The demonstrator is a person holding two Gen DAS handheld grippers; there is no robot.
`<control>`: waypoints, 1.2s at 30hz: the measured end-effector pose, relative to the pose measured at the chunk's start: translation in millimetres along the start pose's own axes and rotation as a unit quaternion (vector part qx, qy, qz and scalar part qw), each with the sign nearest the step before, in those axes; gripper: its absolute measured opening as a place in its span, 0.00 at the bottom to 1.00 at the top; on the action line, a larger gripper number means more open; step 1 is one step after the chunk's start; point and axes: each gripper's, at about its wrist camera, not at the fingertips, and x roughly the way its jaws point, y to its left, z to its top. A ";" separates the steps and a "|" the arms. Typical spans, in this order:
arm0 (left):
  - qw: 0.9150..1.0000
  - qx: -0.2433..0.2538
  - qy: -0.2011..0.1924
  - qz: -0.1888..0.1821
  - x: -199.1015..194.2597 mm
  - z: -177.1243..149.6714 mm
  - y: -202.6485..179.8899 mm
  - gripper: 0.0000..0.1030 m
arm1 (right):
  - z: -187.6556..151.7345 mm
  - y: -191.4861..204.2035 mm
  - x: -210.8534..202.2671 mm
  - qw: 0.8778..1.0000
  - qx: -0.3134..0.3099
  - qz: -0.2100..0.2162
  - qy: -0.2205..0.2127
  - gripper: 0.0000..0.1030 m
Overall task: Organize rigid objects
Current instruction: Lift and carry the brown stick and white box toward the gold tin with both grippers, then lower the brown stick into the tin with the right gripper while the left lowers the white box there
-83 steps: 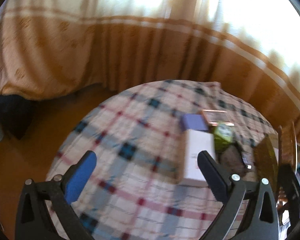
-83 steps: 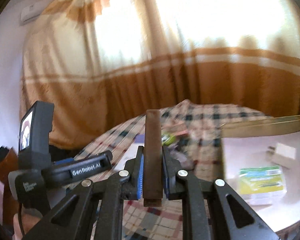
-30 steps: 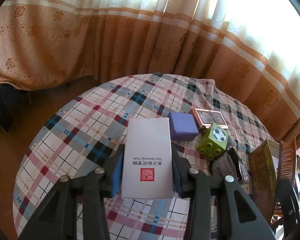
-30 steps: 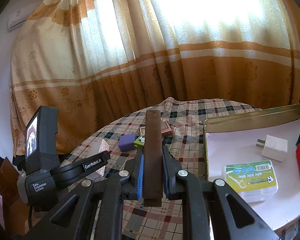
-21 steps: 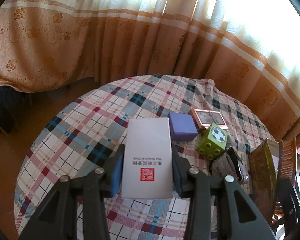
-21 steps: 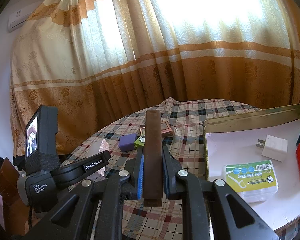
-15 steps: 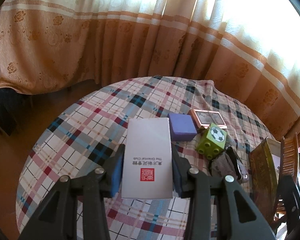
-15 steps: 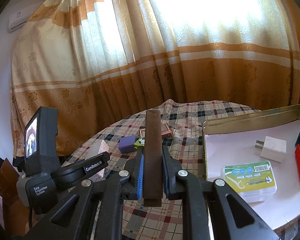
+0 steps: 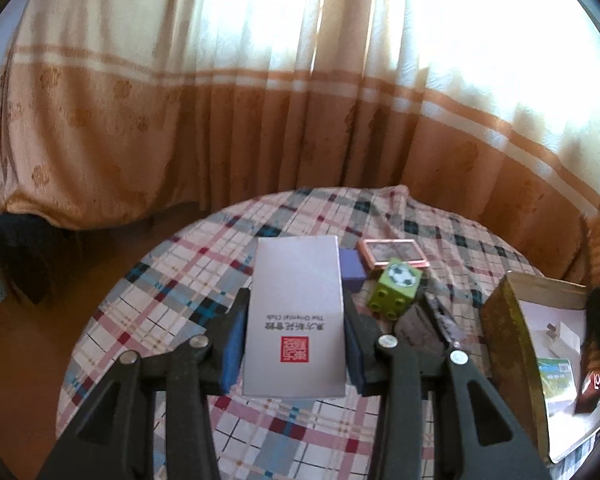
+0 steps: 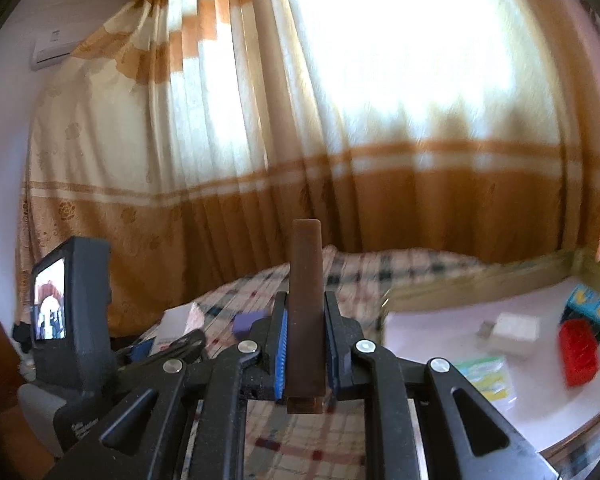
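While sunlit cream-and-orange curtains [image 9: 300, 120] fill the background, a round table under a plaid tablecloth [image 9: 172, 292] carries the items being sorted. At the table's right edge sits a gold-rimmed tin tray [image 10: 452, 280] with a pale lining, holding a white charger plug [image 10: 514, 330], a red building brick [image 10: 580, 354], a blue toy block [image 10: 590, 306] and a green-and-white packet [image 10: 486, 376].

The left gripper [image 9: 294, 344] is clamped on a flat white box [image 9: 296, 320] bearing a red seal, its blue pads pressing both long sides; the box is held above the cloth near the table's middle. The right gripper [image 10: 305, 354] is clenched on a dark brown wooden comb [image 10: 306, 312], seen edge-on and standing upright between the pads, just left of the tray's near corner.

Beyond the white box, towards the table's far edge, lie a pink-framed small picture [image 9: 392, 252], a green toy cube [image 9: 398, 290] with a football printed on top, and a purple block [image 9: 352, 270], partly hidden by the box. A dark, indistinct object [image 9: 428, 322] rests just beside the cube, between it and the tray.
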 end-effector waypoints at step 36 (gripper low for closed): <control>0.969 0.151 0.003 -0.194 -43.7 -10.0 -172.1 0.40 | 22.4 -172.2 -25.8 0.975 0.045 -0.214 -0.025 0.17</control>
